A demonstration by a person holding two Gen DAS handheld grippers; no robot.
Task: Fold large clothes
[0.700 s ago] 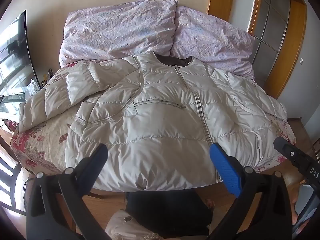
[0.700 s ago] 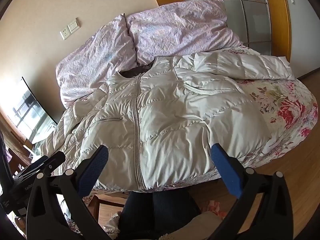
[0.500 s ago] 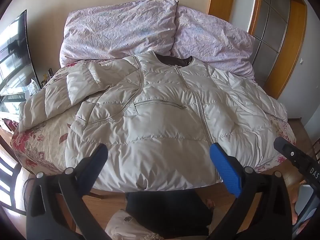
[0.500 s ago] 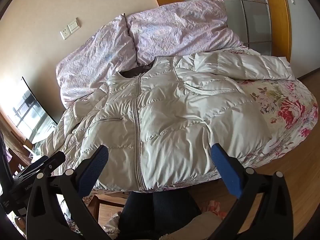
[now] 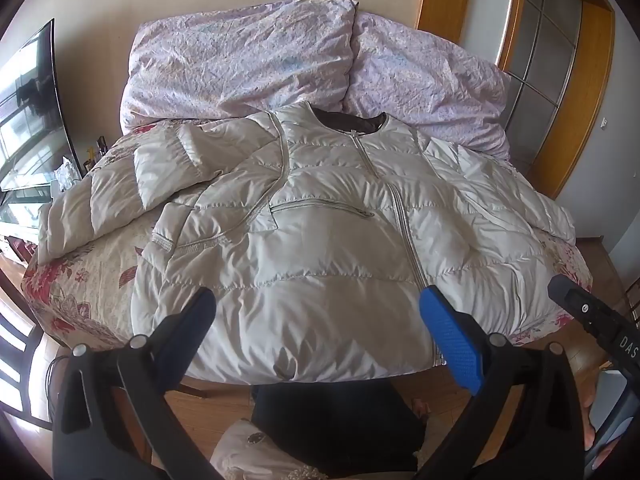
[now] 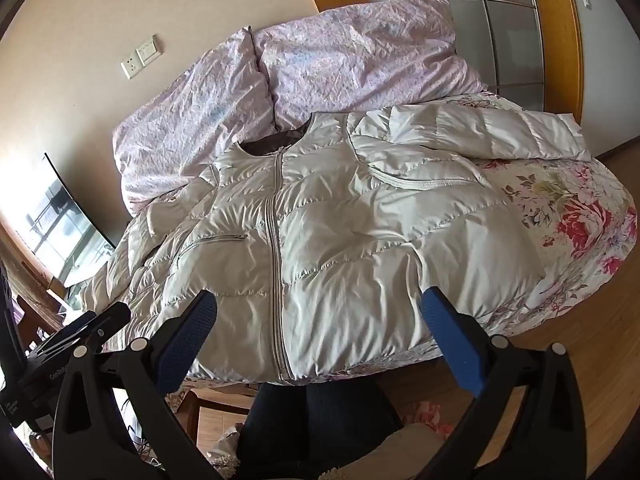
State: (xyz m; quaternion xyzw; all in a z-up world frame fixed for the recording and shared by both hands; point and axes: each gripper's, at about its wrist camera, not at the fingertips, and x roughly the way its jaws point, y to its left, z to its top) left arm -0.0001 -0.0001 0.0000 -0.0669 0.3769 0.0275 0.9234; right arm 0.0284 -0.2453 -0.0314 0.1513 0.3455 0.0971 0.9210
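While jacket (image 5: 320, 248) lies flat, nothing has moved.

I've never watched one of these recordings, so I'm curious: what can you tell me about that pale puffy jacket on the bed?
The jacket is an off-white, shiny quilted puffer. It lies front up and zipped on the floral bedspread, its dark-lined collar toward the lilac pillows. A zipped chest pocket shows. Both sleeves lie spread out sideways on the bed, and the hem hangs over the near edge. Neither open gripper touches it.
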